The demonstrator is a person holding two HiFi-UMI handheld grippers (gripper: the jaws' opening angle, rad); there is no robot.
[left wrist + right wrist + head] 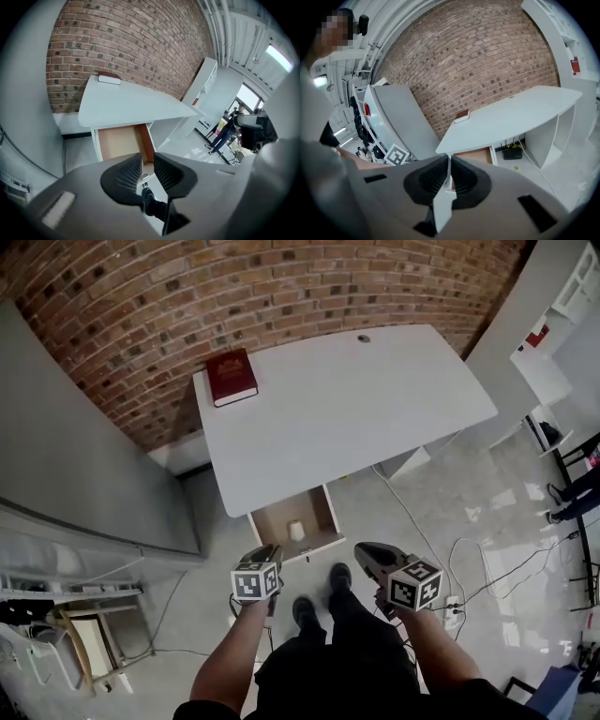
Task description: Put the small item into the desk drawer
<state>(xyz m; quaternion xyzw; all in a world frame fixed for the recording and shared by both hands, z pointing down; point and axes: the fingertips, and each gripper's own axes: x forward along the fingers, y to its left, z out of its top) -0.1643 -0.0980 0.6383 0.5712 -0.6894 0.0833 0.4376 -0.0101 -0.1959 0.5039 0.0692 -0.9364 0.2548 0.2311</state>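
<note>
Finds the small cream rounded item (296, 531) inside the open wood-lined drawer (279, 513) of the white desk (356, 399). Holds the left hand-held gripper (147, 159) narrowly parted and empty, the right hand-held gripper (449, 159) closed to a sliver, also empty.

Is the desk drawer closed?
No, the drawer stands pulled out from under the desk, with a small pale item lying inside.

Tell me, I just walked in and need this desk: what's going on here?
A person stands at a white desk with a gripper in each hand. Its drawer is open, and a small white item sits inside. Both grippers are empty and short of the drawer: the left gripper has its jaws apart, the right gripper has them together.
</note>
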